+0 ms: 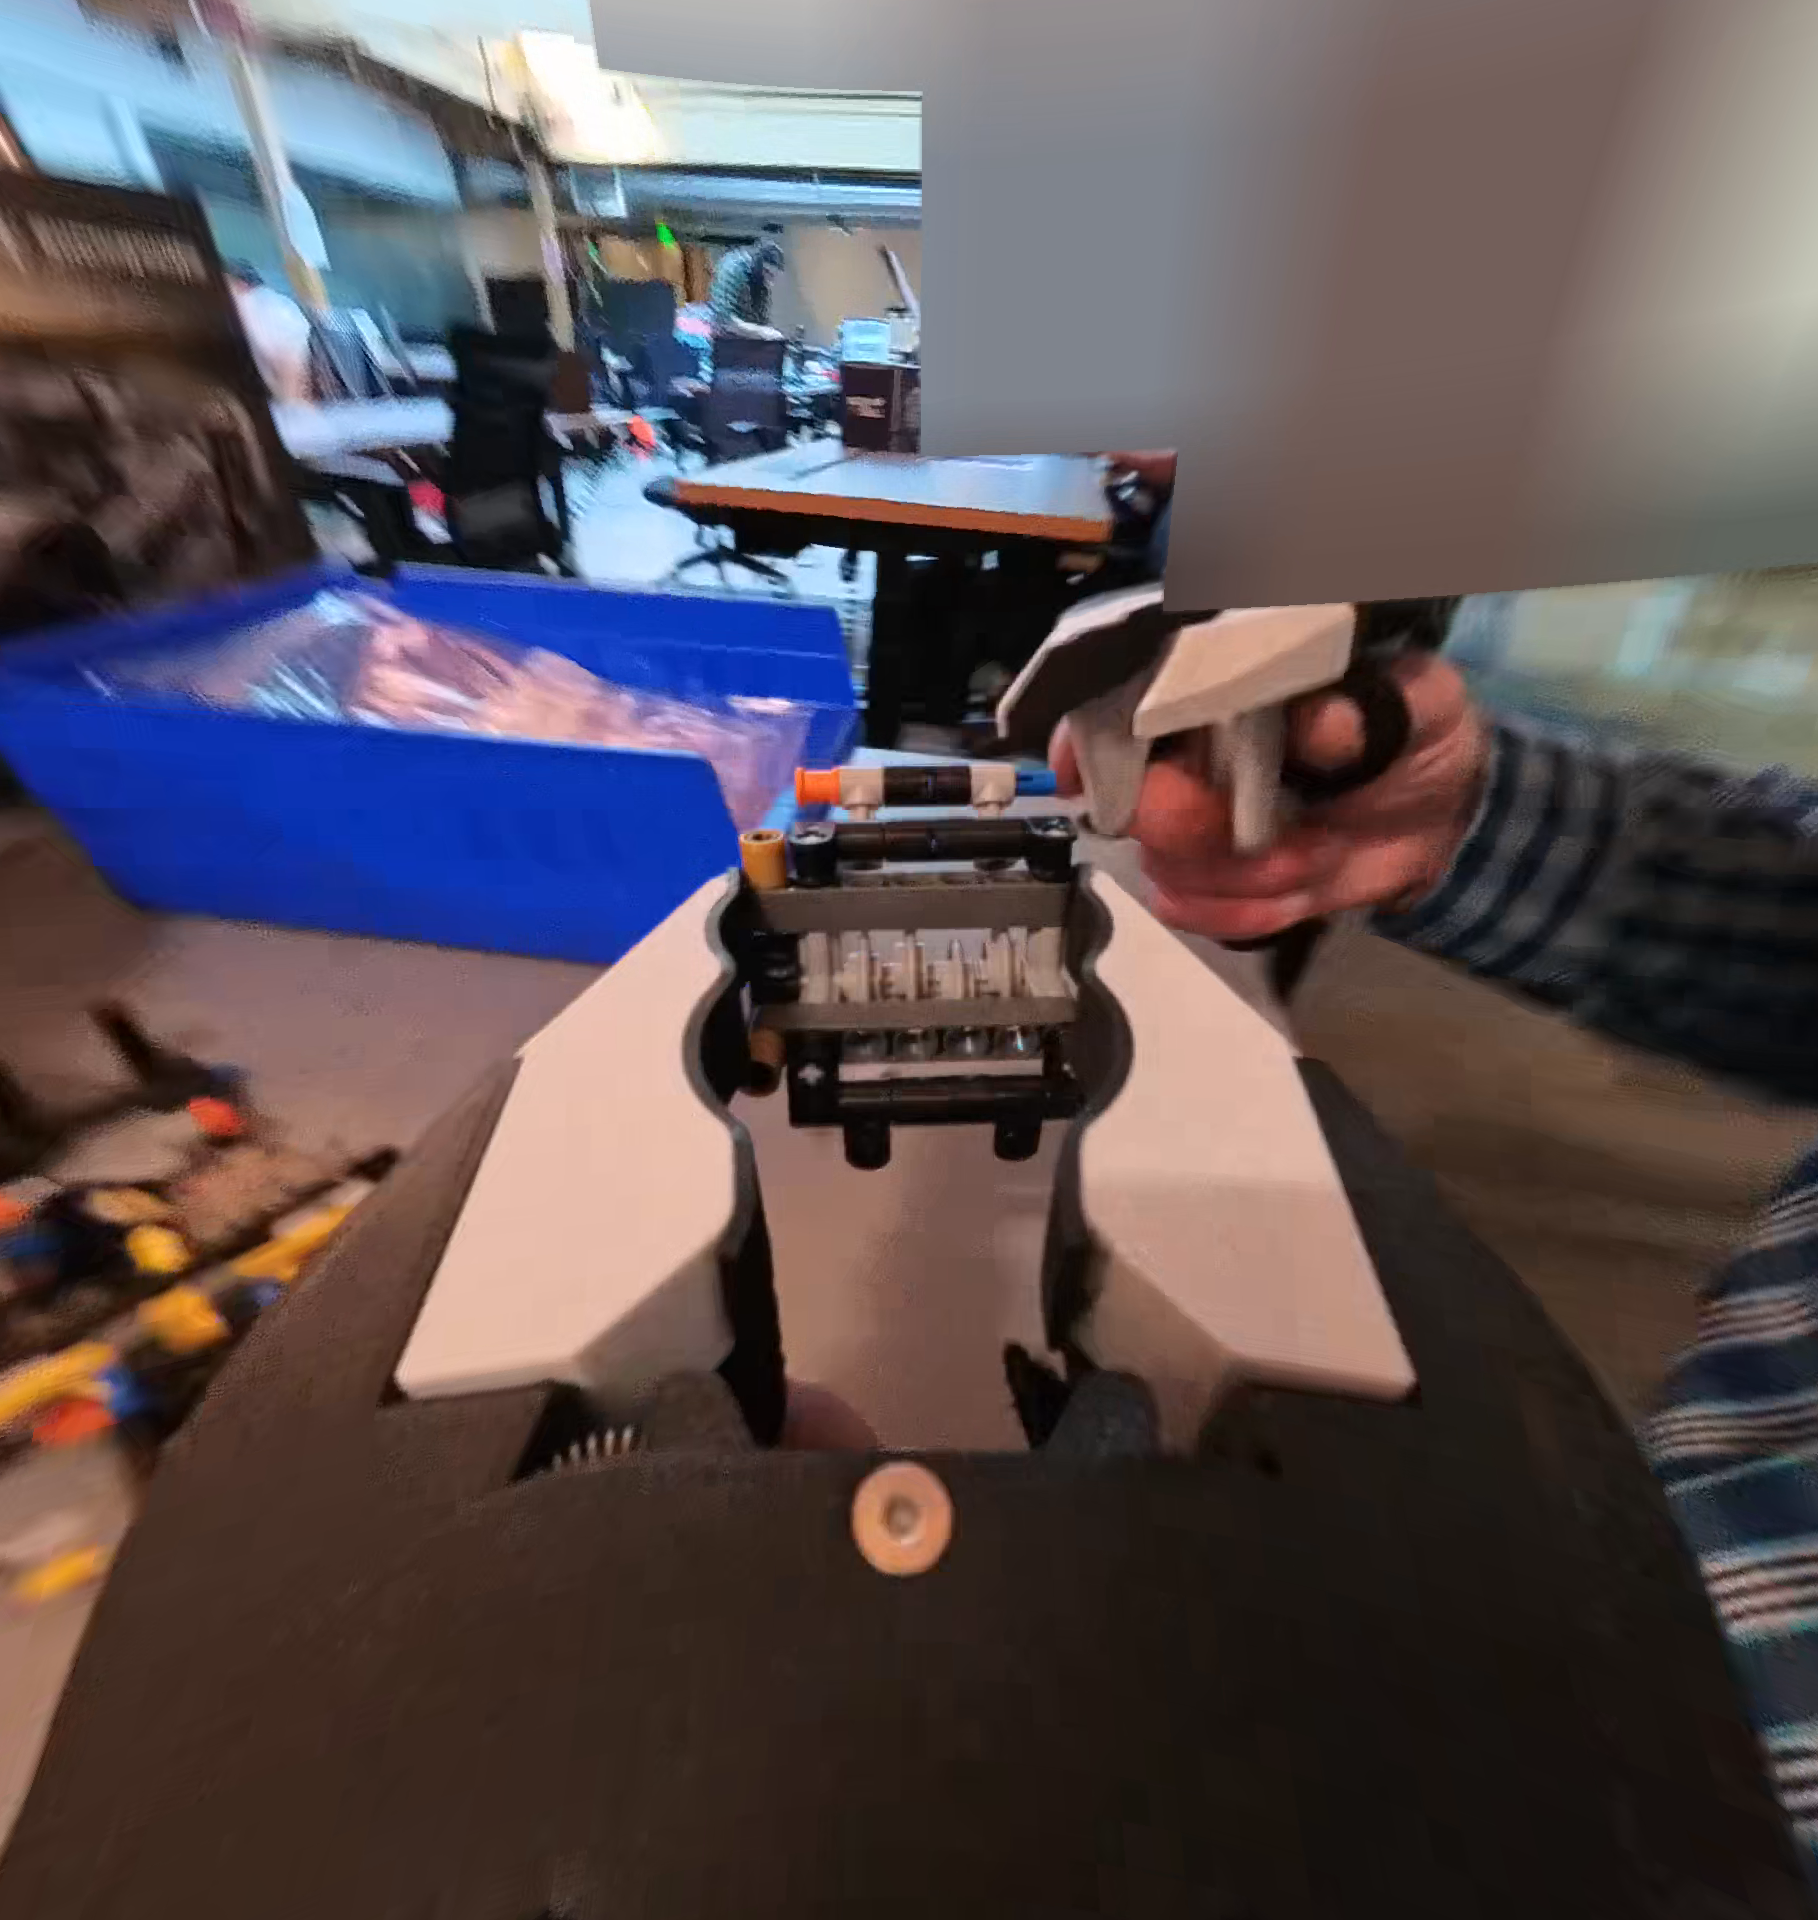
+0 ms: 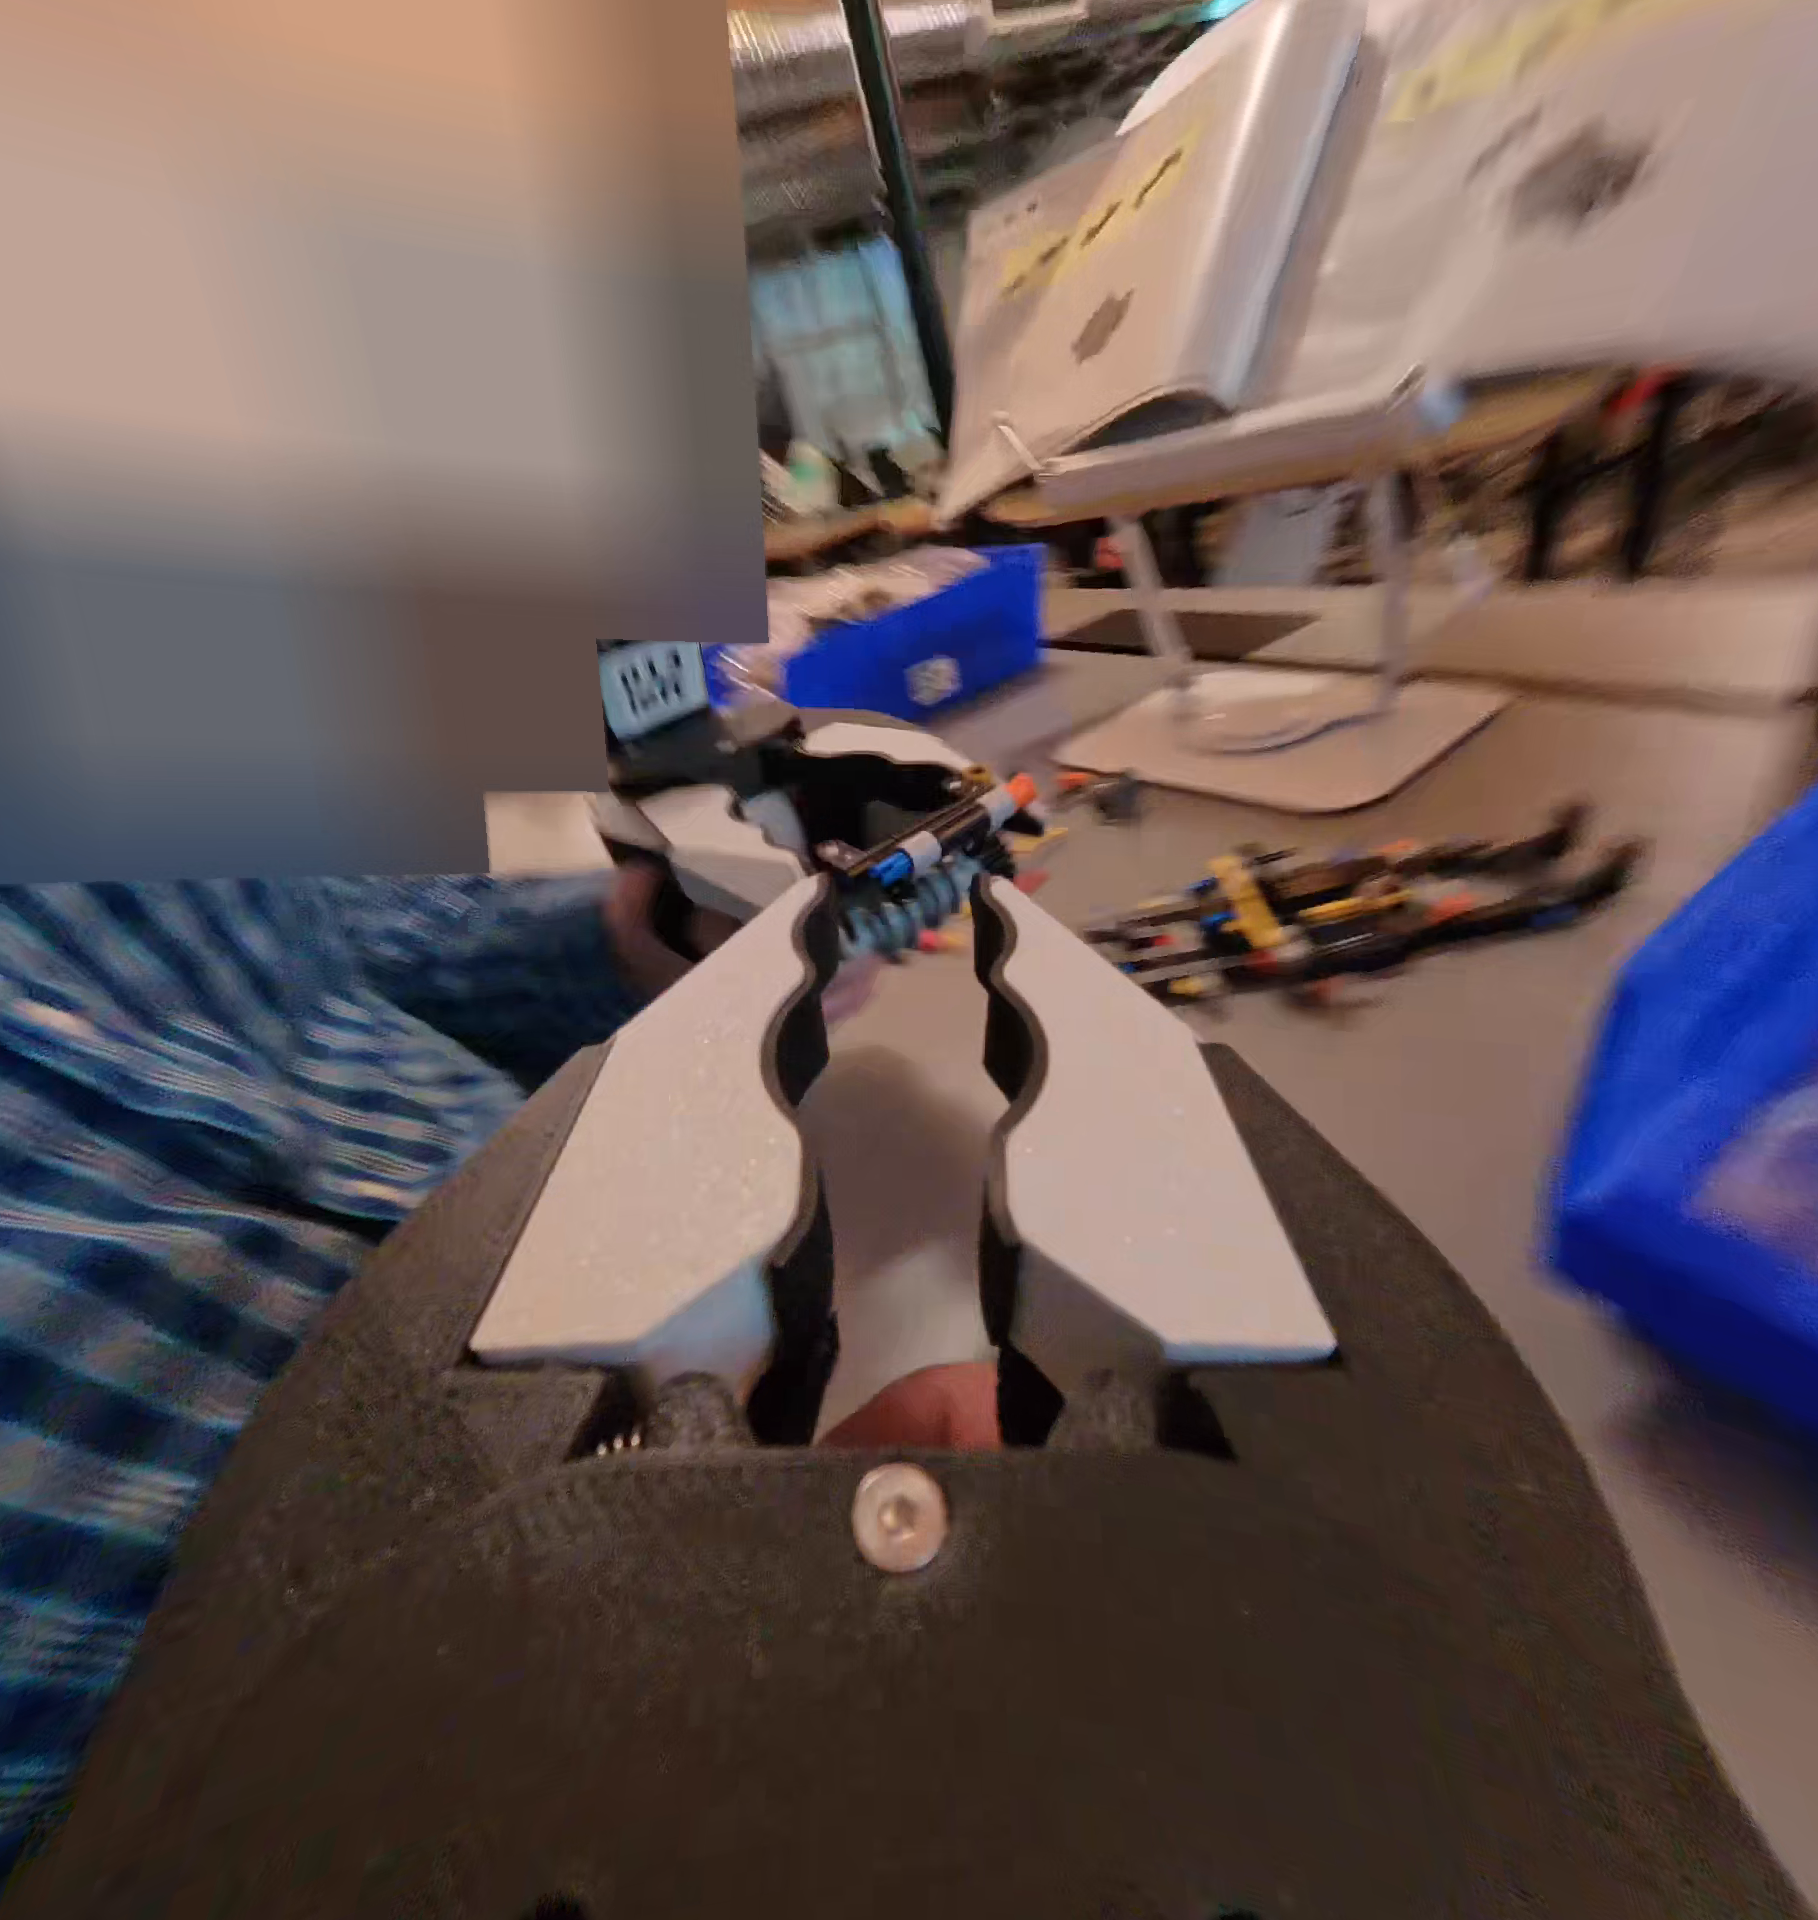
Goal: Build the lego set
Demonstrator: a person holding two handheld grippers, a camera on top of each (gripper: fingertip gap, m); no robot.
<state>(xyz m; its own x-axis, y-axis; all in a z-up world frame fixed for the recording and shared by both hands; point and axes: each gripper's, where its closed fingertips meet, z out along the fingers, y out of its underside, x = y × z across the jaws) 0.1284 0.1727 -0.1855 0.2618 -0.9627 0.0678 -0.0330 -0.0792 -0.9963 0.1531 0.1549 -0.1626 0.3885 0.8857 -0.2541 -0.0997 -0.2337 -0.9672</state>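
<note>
My left gripper (image 1: 910,904) is shut on a small lego assembly (image 1: 915,987), a black frame with grey beams and a row of pale gears, and holds it above the table. Just over its top edge hangs a thin rod (image 1: 915,784) with an orange tip, two white connectors and a blue end. My right gripper (image 1: 1076,769), held in a hand, grips that blue end. In the right wrist view its jaws (image 2: 900,894) stand narrowly apart around the rod (image 2: 946,836), with the left gripper (image 2: 780,810) behind it.
A blue bin (image 1: 396,790) with plastic bags stands behind the left gripper. Loose lego parts (image 1: 105,1247) lie on the grey table, with a long partial build (image 2: 1300,914). An open instruction booklet (image 2: 1248,260) rests on a stand. Another blue bin (image 2: 1736,1143) is close on the right. One gripper's finger ends stand about 4 cm off the other's.
</note>
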